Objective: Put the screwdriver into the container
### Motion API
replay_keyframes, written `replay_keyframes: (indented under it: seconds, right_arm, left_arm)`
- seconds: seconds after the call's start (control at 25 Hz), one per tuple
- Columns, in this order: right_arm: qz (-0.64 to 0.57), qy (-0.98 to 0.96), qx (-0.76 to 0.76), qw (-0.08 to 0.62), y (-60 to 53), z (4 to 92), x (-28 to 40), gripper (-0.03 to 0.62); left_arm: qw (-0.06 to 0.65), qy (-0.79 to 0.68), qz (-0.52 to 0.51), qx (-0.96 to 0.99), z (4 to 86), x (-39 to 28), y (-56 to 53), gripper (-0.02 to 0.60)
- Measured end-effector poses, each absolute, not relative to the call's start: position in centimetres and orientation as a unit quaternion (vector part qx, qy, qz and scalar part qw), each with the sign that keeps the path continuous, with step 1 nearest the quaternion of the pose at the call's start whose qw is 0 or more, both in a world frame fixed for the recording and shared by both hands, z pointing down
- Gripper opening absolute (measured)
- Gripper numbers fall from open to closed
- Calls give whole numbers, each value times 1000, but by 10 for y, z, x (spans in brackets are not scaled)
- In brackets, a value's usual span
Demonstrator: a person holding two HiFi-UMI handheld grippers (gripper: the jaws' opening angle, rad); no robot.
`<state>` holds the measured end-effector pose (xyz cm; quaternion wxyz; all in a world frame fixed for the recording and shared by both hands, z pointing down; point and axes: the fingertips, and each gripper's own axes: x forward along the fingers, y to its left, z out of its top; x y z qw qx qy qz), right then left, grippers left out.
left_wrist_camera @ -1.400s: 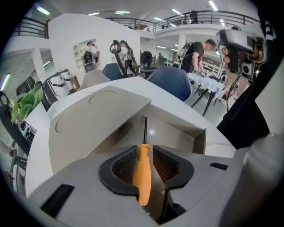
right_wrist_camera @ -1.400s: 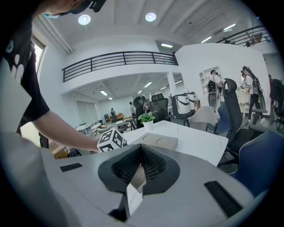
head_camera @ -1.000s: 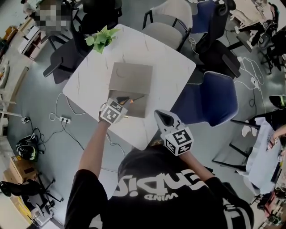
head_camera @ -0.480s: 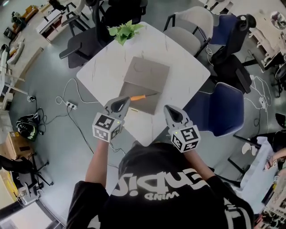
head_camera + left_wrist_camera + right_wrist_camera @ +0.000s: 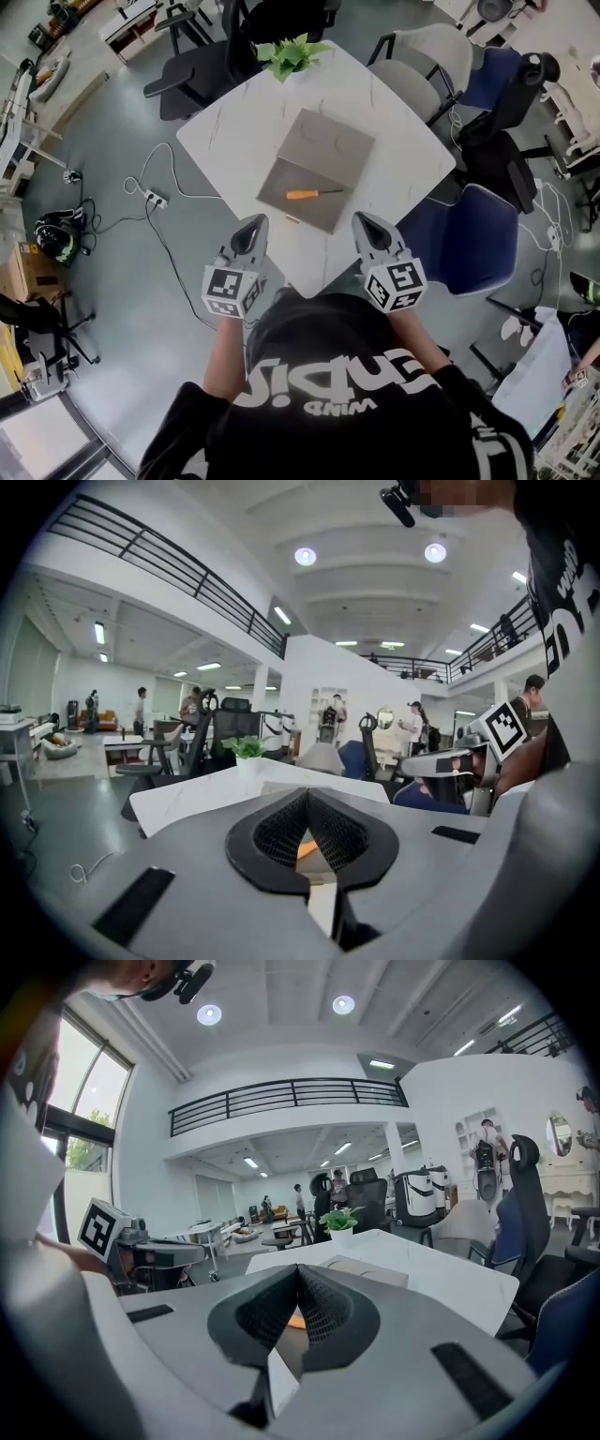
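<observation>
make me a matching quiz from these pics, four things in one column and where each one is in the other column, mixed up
1 screwdriver
2 potted plant
3 left hand-held gripper
4 nearer blue chair

A at the far corner of the table
B on the floor, off the table's right side
C lying in the grey container
D by the table's near edge, jaws together on nothing

Pairs: 1-C, 2-A, 3-D, 4-B
</observation>
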<state>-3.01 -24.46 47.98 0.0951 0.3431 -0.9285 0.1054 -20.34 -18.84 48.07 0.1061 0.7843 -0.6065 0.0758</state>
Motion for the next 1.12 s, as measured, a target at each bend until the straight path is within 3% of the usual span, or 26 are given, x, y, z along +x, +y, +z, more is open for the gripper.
replay_keyframes:
  seconds: [1.12]
  right_arm:
    - [107,-933,333,87,-230,476,-31,12]
  left_arm:
    - [115,-605,65,785,471,-194,-182,15]
